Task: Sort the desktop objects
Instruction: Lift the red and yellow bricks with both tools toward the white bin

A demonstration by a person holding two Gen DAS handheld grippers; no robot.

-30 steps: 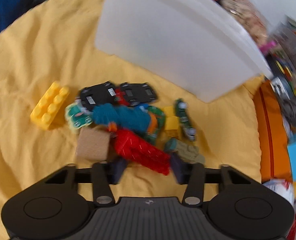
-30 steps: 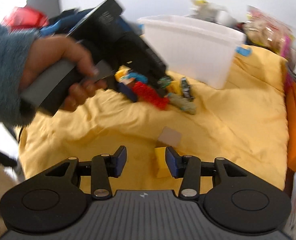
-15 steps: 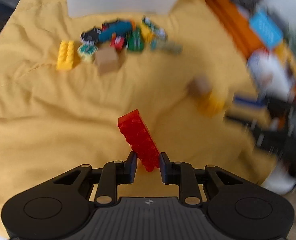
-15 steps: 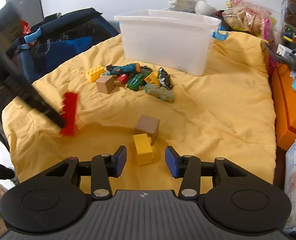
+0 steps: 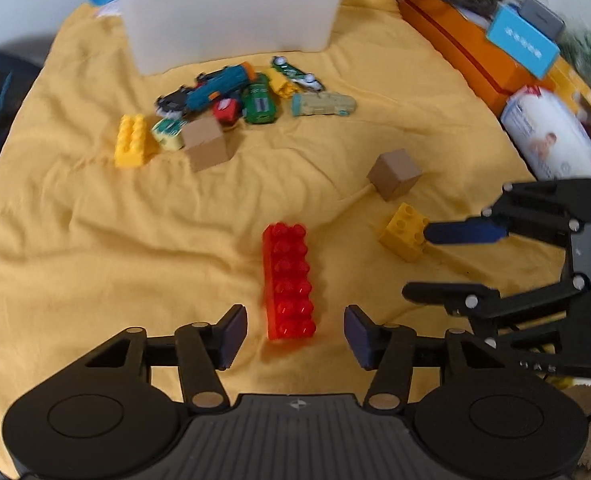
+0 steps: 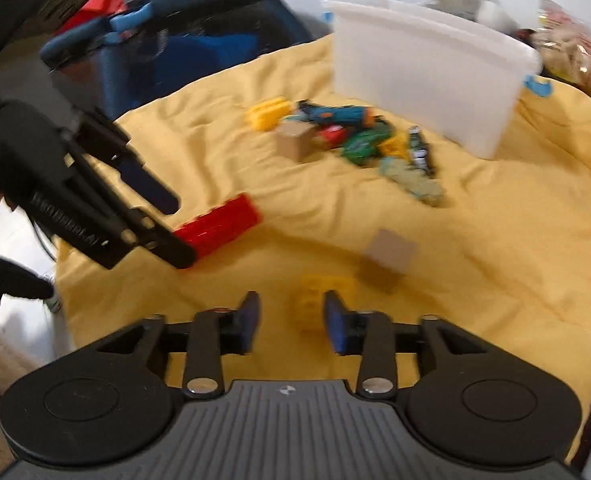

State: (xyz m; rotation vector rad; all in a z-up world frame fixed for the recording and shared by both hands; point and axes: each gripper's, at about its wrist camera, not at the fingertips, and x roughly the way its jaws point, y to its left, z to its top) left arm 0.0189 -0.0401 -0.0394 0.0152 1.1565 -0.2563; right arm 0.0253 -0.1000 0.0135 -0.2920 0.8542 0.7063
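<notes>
A long red brick [image 5: 288, 280] lies on the yellow cloth [image 5: 95, 248] between the open jaws of my left gripper [image 5: 295, 330], free of both pads. It also shows in the right wrist view [image 6: 217, 230], in front of my left gripper [image 6: 171, 224]. My right gripper [image 6: 291, 320] is open around a small yellow brick [image 6: 321, 294]. In the left wrist view my right gripper [image 5: 443, 264] sits beside that yellow brick [image 5: 403, 236]. A brown cube [image 5: 393, 174] lies just beyond it. A pile of toy cars and bricks [image 5: 251, 96] lies before a white bin [image 5: 231, 16].
A yellow brick [image 5: 131, 140] and a second brown cube [image 5: 205, 142] lie at the pile's left edge. Orange boxes [image 5: 455, 40] and packages [image 5: 547, 140] line the right side. A blue chair [image 6: 183, 52] stands beyond the cloth's left edge.
My left gripper carried the red brick from the pile to the near cloth, set it down and opened. My right gripper moved in around the small yellow brick.
</notes>
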